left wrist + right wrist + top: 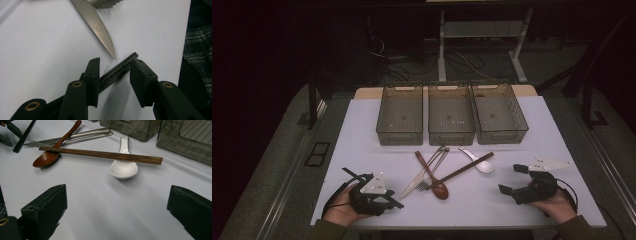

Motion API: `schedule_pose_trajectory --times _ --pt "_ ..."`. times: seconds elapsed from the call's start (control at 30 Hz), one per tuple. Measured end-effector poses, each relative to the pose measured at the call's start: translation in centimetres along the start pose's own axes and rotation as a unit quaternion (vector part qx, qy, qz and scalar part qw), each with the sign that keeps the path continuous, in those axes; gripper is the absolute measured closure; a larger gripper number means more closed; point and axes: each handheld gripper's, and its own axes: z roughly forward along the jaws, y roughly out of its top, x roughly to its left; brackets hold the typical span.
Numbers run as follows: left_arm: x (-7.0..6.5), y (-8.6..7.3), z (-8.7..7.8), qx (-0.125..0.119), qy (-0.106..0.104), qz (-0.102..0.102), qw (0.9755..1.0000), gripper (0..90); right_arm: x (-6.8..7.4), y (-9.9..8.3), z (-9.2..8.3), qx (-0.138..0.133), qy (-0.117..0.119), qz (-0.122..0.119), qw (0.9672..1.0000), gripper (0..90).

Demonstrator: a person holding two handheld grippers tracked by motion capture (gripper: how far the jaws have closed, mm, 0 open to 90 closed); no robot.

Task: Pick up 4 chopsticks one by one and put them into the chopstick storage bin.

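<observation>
The left gripper (113, 75), jaws narrowly parted, straddles a pair of black chopsticks (117, 71) lying just below the knife (100, 27) tip, pads not pressing. Thin, stiff, light and likely slippery, the sticks want a mid-length pinch. The right gripper (117, 207) gapes wide, empty.

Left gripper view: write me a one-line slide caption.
Left gripper fingers apart astride black chopsticks lying on the white table, just below a serrated knife tip.
</observation>
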Motion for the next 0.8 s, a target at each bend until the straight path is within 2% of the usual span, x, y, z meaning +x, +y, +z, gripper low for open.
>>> schedule_pose_trajectory --times 0.17,0.37,0.47,0.8 --pt "0.7 -0.3 0.2 0.008 -0.004 0.003 1.0 57.6 0.0 0.0 0.0 0.0 0.0 -0.001 1.0 2.5" --pt "1.0 -0.5 0.2 0.005 -0.01 0.004 0.9999 57.7 0.0 0.0 0.0 0.001 0.0 0.0 1.0 2.6" --pt "1.0 -0.6 0.1 0.0 -0.012 -0.008 0.9999 59.3 0.0 0.0 0.0 0.001 0.001 0.0 1.0 2.6" --pt "1.3 -1.0 -0.1 0.0 -0.001 -0.017 0.9999 60.6 0.0 0.0 0.0 0.001 0.001 0.0 1.0 2.6"
